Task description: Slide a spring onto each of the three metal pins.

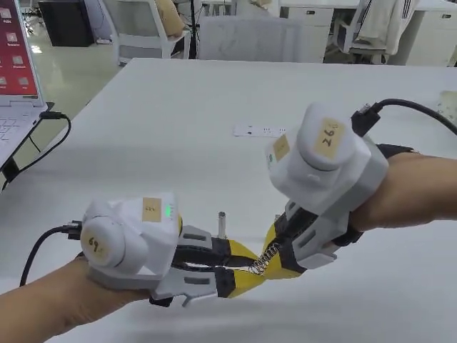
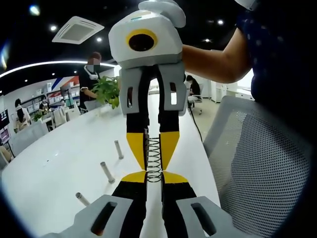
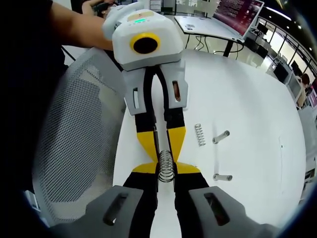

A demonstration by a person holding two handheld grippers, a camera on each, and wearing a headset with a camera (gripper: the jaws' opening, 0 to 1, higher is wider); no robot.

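I have both claws on one spring (image 1: 263, 261), low over the white table (image 1: 214, 128). My right claw (image 3: 167, 169) comes at it from above and pinches it between its yellow tips, the coils lying along the gap between the jaws. My left claw (image 2: 154, 177) reaches in from the opposite side, its jaws drawn in to the spring's width and nipping the end of the coil nearest it. The two sets of tips meet nose to nose with the spring bridging them. The spring sits tilted between the claws and is not on any pin. The three pins (image 2: 106, 171) stand upright in a short row on the table, on the side of the spring away from my body, near it but apart from it, all three bare. In the head view the one closest to the spring rises just beyond my left claw's jaws. A second spring (image 3: 199, 134) lies flat on the table, apart from the held spring and out by the pins. A laptop (image 1: 14, 71) sits well off to my left of the spring.
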